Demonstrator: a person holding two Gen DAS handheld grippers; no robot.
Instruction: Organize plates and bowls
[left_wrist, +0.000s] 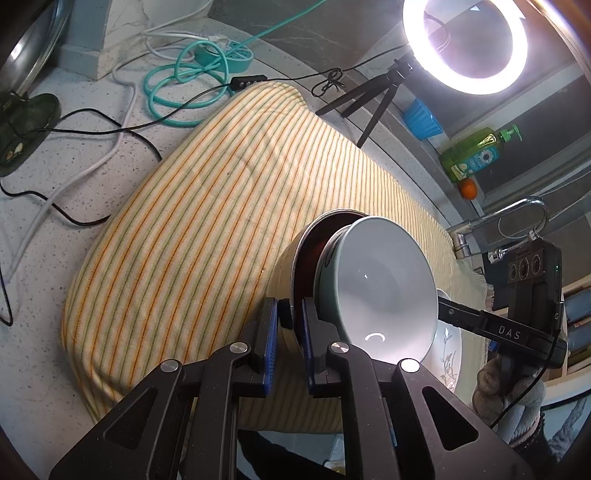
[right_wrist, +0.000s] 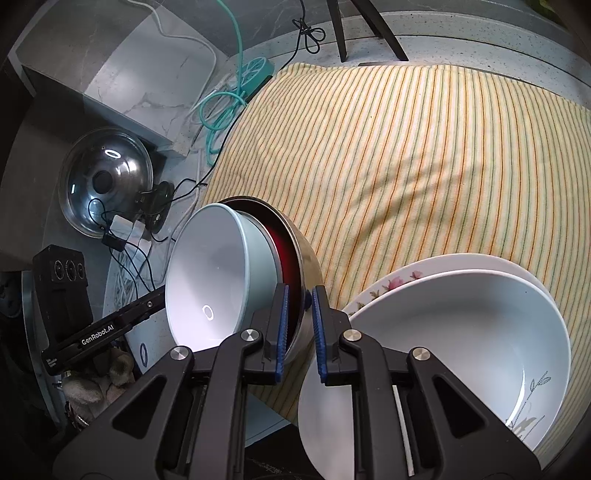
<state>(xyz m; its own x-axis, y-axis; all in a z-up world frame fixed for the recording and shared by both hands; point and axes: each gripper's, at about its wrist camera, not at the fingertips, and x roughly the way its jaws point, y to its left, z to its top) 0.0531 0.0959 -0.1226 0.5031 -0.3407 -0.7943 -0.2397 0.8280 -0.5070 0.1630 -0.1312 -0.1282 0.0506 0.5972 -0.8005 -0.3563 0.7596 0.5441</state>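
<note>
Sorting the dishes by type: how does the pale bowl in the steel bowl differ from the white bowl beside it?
The pale bowl is plain inside; the white bowl has a plant drawing. The pale bowl nests, tilted, in the steel bowl; the white bowl sits on a flowered plate. The white bowl looks wider. Both are glossy and empty.

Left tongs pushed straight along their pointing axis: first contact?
The left tongs are already shut on the metal bowl rim. Straight on lies that bowl's wall, then probably the striped cloth; depth is unclear.
</note>
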